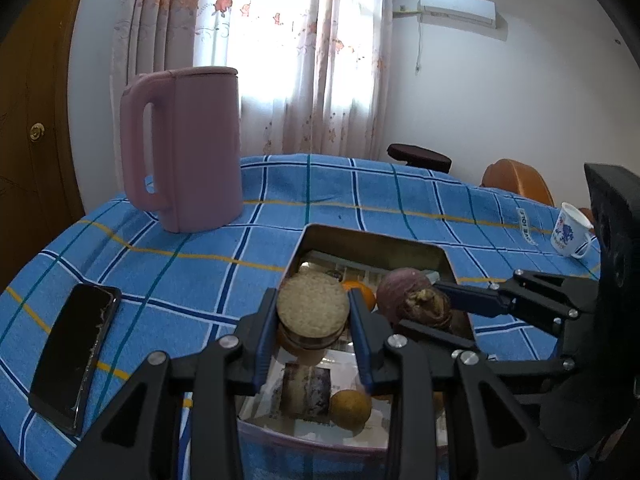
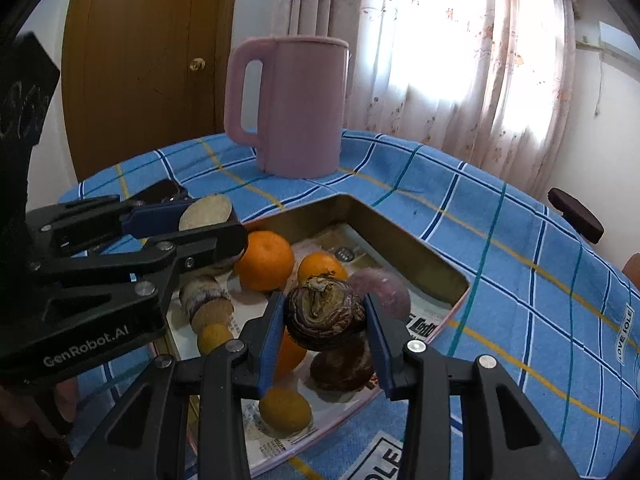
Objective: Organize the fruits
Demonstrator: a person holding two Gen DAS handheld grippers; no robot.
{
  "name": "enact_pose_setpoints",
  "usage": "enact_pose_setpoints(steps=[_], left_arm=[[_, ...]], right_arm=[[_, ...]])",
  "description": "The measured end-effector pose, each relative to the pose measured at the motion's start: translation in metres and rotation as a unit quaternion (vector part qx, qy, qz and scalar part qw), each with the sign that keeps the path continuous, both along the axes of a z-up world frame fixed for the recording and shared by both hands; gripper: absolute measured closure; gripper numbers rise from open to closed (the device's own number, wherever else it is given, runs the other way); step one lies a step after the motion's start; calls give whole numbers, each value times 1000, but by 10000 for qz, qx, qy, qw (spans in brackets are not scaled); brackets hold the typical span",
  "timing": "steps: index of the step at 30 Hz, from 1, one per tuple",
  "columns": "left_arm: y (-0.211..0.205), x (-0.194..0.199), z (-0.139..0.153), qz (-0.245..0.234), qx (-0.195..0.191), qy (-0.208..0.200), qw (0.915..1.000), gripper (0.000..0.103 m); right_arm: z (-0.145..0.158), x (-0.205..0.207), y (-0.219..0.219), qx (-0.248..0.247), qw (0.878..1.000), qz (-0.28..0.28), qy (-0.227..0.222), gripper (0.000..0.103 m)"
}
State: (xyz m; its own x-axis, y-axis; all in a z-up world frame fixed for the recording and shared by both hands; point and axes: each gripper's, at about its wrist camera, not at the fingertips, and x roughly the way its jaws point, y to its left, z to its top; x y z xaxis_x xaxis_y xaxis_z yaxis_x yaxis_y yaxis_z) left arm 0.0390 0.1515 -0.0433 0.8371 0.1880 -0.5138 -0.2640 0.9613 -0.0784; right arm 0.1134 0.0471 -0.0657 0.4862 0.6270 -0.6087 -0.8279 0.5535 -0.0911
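Lowering: both loads into rectangular metal tin [image 2: 404, 240], toward 12 o'clock.
Left gripper [image 1: 313, 330]: pinching tan cut-faced tuber [image 1: 313, 306].
Right gripper [image 2: 325, 334]: pinching dark purple wrinkled bulb [image 2: 326, 318]; release low, clear of oranges [image 2: 266, 260].

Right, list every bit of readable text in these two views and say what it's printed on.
"GenRobot.AI": side of the left tool.
"LOVE IOLE": white tag on the blue checked tablecloth.
"OLE": partial, on a cloth label at the lower edge.
Newspaper lining the metal tray: print too blurred to read.
Cup: floral pattern, no legible words.
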Motion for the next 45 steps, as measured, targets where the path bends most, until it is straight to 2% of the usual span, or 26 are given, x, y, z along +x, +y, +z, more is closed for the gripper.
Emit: enact_pose_setpoints(steps=[5,6,8,10,13,20,25,28,32,37,45], left_arm=[[-3,-2,2,-44,20,-17,10000,64],[-3,-3,3,-32,25,-39,10000,62],[-4,-5,5,11,47,-84,10000,43],[-4,-9,8,95,68,-191,9997,32],[-4,-16,14,74,60,-331,9994,29],[-13,-37,33,24,113,-706,9974,15],[-18,-48,42,12,162,-860,9962,13],[-22,-52,45,4,193,-923,9955,7],[-28,-53,48,-42,238,-953,9952,7],[-35,-53,49,-94,302,-928,9952,6],[-43,-53,49,-133,349,-916,9951,5]], right_arm=[[-4,-1,2,-83,9999,41,104,61],[-3,-2,1,-84,9999,-2,66,57],[-1,-3,-1,-40,10000,-25,59,47],[1,-4,-5,15,10000,-65,18,42],[5,-6,-11,55,9999,-133,-12,42],[18,-13,-43,221,9983,-507,-170,42],[31,-20,-66,413,9955,-784,-348,40],[38,-26,-78,506,9933,-924,-468,39],[46,-30,-90,667,9908,-1040,-560,38],[55,-36,-99,847,9885,-1086,-631,35],[59,-42,-105,928,9876,-1074,-665,34]])
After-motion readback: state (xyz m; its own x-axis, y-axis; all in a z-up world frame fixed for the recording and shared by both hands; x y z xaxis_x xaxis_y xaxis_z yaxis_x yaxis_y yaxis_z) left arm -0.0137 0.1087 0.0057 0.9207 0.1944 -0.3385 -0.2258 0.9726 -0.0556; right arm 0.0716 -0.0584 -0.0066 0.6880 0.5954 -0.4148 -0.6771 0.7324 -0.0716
